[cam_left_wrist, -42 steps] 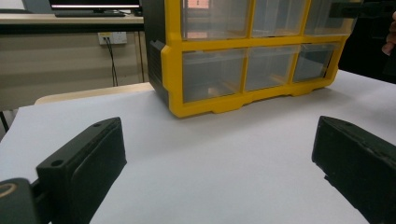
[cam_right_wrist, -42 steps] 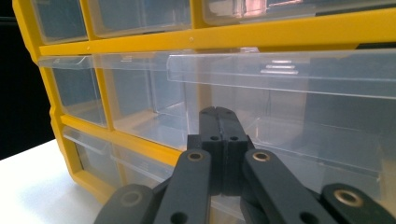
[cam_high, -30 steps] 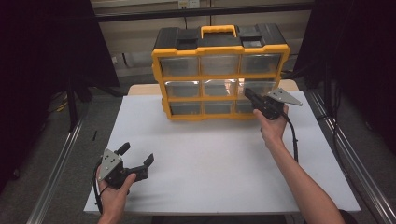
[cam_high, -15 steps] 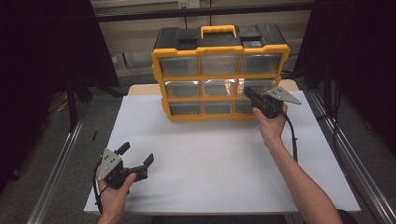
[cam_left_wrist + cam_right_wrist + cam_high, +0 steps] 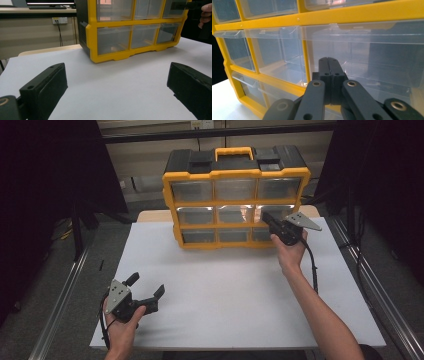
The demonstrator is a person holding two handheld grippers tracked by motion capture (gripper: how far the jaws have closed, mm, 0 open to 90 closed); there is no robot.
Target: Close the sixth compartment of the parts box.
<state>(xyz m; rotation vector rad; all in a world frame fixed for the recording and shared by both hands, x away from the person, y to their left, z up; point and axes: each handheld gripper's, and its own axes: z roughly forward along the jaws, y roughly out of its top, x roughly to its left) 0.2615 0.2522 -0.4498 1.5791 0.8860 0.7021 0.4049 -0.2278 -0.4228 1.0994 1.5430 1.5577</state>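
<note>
Right gripper view is showing the right claw pressed together, empty, nosing at a clear drawer of the yellow organizer standing at the table's far edge. The drawer looks light, stiff and slippery; its top lip seems the best hold. The left claw is resting apart near the near-left corner.

Overhead forward-down view; both gripper views facing shared organizer, right close.
</note>
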